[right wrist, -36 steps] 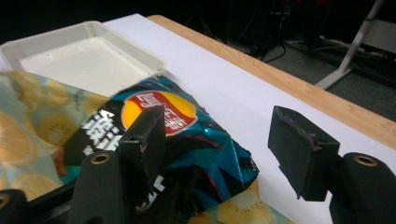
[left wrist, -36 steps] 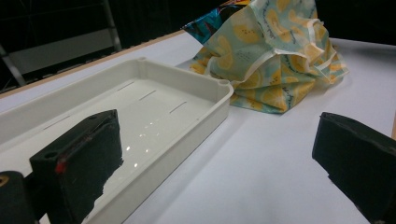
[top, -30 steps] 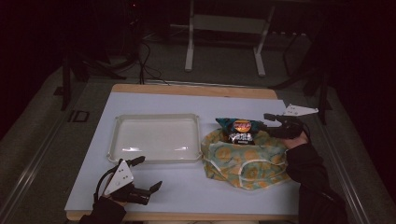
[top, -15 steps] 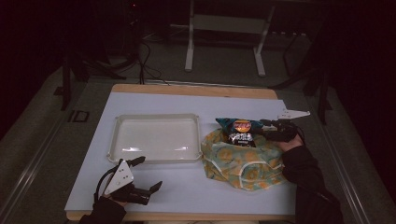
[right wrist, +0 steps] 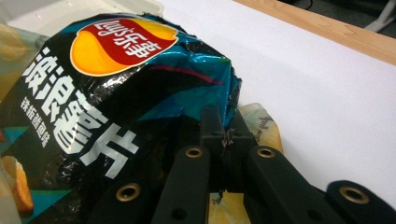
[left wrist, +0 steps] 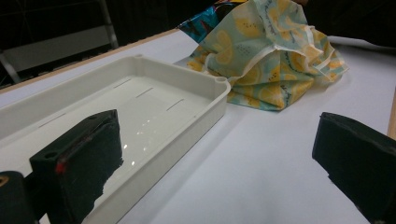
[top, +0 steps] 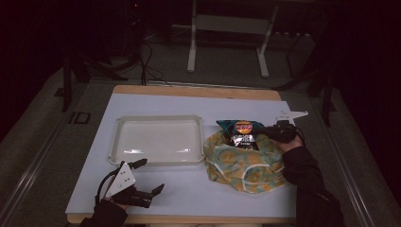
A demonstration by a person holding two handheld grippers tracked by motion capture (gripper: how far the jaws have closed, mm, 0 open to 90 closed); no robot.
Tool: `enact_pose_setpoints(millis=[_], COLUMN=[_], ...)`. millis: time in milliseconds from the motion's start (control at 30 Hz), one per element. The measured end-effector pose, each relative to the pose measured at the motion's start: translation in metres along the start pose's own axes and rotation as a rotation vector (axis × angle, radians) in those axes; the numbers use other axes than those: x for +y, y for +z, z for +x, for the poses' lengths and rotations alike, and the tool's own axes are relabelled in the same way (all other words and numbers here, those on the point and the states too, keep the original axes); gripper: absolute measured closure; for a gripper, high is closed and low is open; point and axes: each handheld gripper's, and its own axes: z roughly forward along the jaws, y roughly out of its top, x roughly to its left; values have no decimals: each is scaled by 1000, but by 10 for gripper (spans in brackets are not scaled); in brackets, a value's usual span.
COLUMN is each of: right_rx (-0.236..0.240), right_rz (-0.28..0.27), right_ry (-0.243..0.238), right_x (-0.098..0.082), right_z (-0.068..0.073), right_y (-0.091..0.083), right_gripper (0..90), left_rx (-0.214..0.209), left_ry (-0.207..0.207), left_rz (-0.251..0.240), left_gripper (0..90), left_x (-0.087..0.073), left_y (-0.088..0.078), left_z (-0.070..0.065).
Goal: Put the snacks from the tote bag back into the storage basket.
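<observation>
Up close, the right gripper (right wrist: 224,140) has its jaws pinched together on the edge of a crisp packet (right wrist: 112,88), which lies on a lemon-print cloth (top: 243,163); the left gripper (top: 142,182) rests wide open beside a white tray (top: 158,139)

The room is dim, its far side nearly black. A white tabletop (top: 236,106) with a wooden far edge (top: 198,91) stands on grey carpeted floor (top: 227,61). Beyond it stand the pale metal legs of a frame (top: 191,45), with dark cables (top: 146,56) trailing across the floor.
</observation>
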Motion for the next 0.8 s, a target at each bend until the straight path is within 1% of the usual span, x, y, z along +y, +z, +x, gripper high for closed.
enact_pose_setpoints(millis=[100,167,267,367,433,500,633,800], right_rx=[-1,1,15,31,52,64,91,103], right_rz=[-3,-14,-41,-80,-109,-129,-150,-163], right_ry=[-3,-10,-19,-19,-12,-17,-21,-40], right_x=[2,4,8,11,13,15,19,25], right_z=[3,6,12,16,20,23,29,36], right_y=[-4,-7,-13,-19,-23,-26,-31,-38], right_gripper=[900,900,900,900,900,900,900,900], left_rx=[0,-1,1,1,3,3,4,5], left_ry=[0,-1,-1,0,0,-3,0,1], left_rz=[-1,0,1,3,2,-1,1,1], left_gripper=[20,20,20,20,20,20,20,20], left_x=[0,0,0,0,0,0,0,0], left_y=[0,0,0,0,0,0,0,0], left_z=[0,0,0,0,0,0,0,0])
